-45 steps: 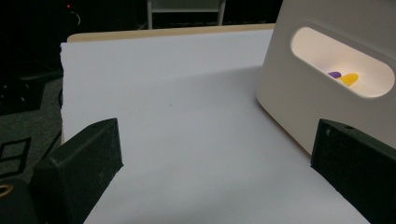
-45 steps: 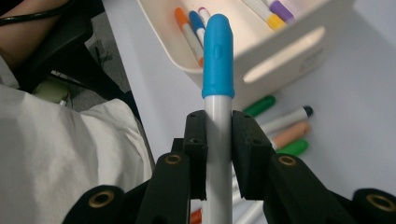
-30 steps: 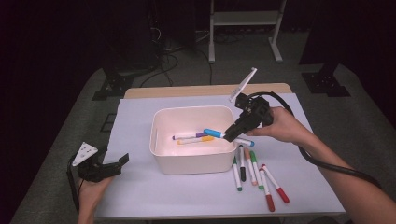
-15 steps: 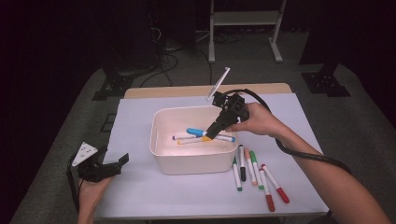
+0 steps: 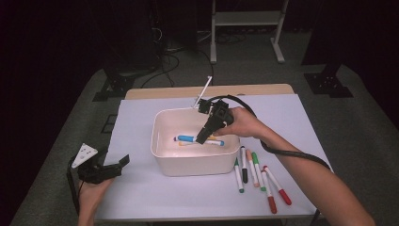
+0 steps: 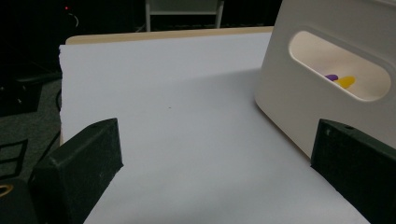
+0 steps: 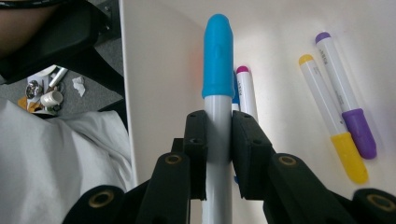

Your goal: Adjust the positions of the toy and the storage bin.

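Right gripper view shows the right gripper (image 7: 218, 140) clamped on a blue-capped marker (image 7: 217, 65), held inside the white bin (image 5: 188, 162) above its floor. Left of the bin, the left gripper (image 6: 215, 154) rests with jaws apart, holding nothing.

The right gripper (image 5: 201, 139) points down into the bin (image 5: 162, 155), jaws clamped on a blue-capped marker (image 7: 217, 70). The left gripper (image 5: 123, 160) rests left of the bin — jaws wide apart.

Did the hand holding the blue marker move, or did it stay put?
Yes. The right gripper, shut on the blue marker, moved left and down from the right rim of the white bin to above its inside.
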`<move>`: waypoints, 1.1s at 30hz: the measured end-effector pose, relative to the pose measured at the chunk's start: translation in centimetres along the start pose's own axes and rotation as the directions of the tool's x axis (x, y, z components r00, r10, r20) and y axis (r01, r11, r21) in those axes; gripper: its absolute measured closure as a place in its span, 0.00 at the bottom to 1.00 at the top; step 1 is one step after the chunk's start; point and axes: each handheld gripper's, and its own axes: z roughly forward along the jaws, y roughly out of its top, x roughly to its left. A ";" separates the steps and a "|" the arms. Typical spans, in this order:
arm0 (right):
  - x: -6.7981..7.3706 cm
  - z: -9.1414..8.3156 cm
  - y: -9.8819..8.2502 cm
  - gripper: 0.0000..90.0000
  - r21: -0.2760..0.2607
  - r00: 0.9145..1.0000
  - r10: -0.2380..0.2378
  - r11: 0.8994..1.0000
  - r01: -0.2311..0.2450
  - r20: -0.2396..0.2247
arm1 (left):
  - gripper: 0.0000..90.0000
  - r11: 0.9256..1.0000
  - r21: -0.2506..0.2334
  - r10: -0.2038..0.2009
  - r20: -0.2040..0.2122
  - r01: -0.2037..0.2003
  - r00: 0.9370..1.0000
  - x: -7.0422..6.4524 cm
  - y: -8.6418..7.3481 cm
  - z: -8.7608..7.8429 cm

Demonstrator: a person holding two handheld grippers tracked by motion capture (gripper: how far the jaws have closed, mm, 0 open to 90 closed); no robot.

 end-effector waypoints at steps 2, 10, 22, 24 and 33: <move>-0.1 0.5 0.2 0.84 0.005 1.000 -0.001 1.000 0.001 -0.007 | 0.01 1.000 0.000 0.000 0.001 0.000 1.000 0.0 0.0 0.0; -0.3 2.5 1.0 0.84 0.040 1.000 -0.004 0.999 0.004 -0.007 | 0.01 1.000 -0.003 -0.001 -0.001 0.001 1.000 0.0 0.0 0.0; 0.2 2.1 0.8 0.75 0.035 1.000 -0.002 0.999 0.001 0.029 | 0.01 1.000 0.000 0.000 0.002 0.000 1.000 -0.1 0.0 0.0; 0.4 1.6 0.5 0.75 0.023 0.999 -0.008 1.000 0.007 0.038 | 0.01 1.000 0.000 -0.001 0.002 0.001 1.000 -0.1 0.0 0.0; 1.5 -2.2 -2.4 0.75 -0.070 0.997 0.011 0.998 -0.006 0.080 | 0.01 1.000 -0.003 -0.002 0.000 0.002 1.000 -0.1 0.0 0.0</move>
